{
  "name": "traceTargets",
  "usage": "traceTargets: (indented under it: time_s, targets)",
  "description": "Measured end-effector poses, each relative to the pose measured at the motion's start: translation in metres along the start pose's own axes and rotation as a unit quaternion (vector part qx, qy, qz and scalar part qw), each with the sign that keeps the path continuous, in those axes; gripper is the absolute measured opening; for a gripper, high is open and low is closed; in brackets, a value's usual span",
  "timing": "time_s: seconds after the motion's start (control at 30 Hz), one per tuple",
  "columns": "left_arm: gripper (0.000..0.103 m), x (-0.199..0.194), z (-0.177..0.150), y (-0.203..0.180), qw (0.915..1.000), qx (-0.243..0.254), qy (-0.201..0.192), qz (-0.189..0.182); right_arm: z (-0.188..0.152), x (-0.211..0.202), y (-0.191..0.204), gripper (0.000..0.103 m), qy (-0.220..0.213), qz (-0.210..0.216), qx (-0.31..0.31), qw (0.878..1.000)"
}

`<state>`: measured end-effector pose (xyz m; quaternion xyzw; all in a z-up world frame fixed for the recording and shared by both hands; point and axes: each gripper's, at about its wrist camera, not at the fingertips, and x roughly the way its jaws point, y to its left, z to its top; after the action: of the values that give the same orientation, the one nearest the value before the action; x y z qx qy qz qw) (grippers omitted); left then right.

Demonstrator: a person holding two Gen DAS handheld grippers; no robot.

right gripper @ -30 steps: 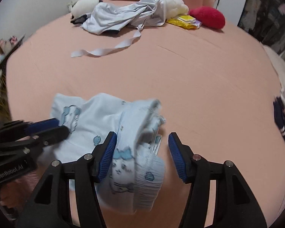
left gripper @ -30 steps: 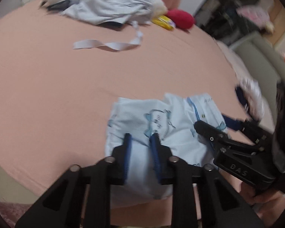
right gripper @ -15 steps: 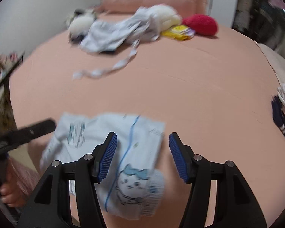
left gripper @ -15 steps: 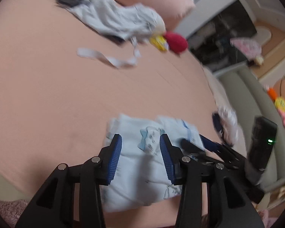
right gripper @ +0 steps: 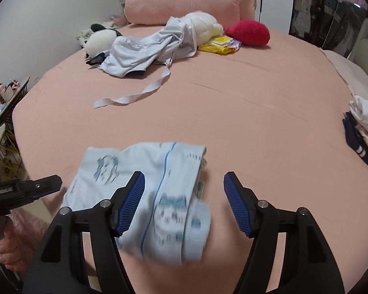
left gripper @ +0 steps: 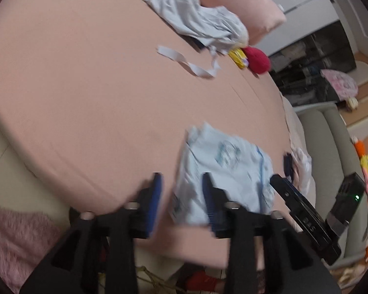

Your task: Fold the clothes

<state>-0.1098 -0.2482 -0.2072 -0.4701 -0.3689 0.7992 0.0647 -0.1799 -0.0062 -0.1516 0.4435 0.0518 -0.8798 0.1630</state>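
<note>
A folded light blue garment with cartoon prints (right gripper: 144, 183) lies flat near the front edge of the pink bed (right gripper: 233, 103); it also shows in the left wrist view (left gripper: 223, 169). My right gripper (right gripper: 184, 203) is open and empty, its jaws wide apart above the garment's right part. My left gripper (left gripper: 181, 196) is open and empty at the garment's left edge, near the bed's edge. It shows from the side in the right wrist view (right gripper: 49, 183), left of the garment.
A crumpled pale blue garment (right gripper: 147, 49) with a loose strap (right gripper: 135, 95) lies at the back by plush toys (right gripper: 100, 40), a red cushion (right gripper: 247, 33) and a yellow packet (right gripper: 218, 44). A stack of folded clothes (right gripper: 365, 127) sits at the right edge.
My right gripper let the folded part drop flat and both grippers drew back from the garment. My left gripper opened wider and swung left toward the bed's edge.
</note>
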Motion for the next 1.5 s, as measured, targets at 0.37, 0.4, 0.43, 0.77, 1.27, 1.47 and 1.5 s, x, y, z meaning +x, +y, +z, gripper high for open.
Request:
traceTargets:
  time_s: [0.37, 0.4, 0.43, 0.77, 1.27, 1.47, 1.5]
  targets:
    - [0.024, 0.021, -0.005, -0.001, 0.994, 0.072, 0.039, 0.073, -0.023, 0.008, -0.013, 0.072, 0.035, -0.03, 0.005, 0.999]
    - [0.024, 0.018, -0.006, 0.001, 0.9936, 0.073, 0.034, 0.08, -0.022, 0.007, -0.013, 0.072, 0.031, -0.036, 0.004, 0.999]
    - [0.023, 0.013, -0.007, 0.002, 0.9928, 0.073, 0.029, 0.091, -0.021, 0.006, -0.013, 0.072, 0.026, -0.043, 0.002, 0.999]
    - [0.023, 0.003, -0.008, 0.0, 0.9983, 0.05, 0.024, 0.017, -0.024, -0.019, -0.015, 0.073, 0.012, -0.02, 0.026, 0.999]
    - [0.027, 0.0, -0.025, -0.015, 0.9849, 0.121, 0.053, 0.111, -0.032, 0.0, -0.008, 0.077, 0.022, -0.072, 0.008, 0.997]
    - [0.051, -0.018, -0.004, -0.024, 0.996, 0.083, 0.017, 0.027, -0.031, -0.009, -0.024, 0.078, 0.019, -0.023, 0.04, 0.999]
    - [0.062, -0.015, 0.002, -0.021, 0.9977, 0.066, 0.016, 0.005, -0.03, -0.008, -0.03, 0.079, 0.026, -0.001, 0.06, 0.998]
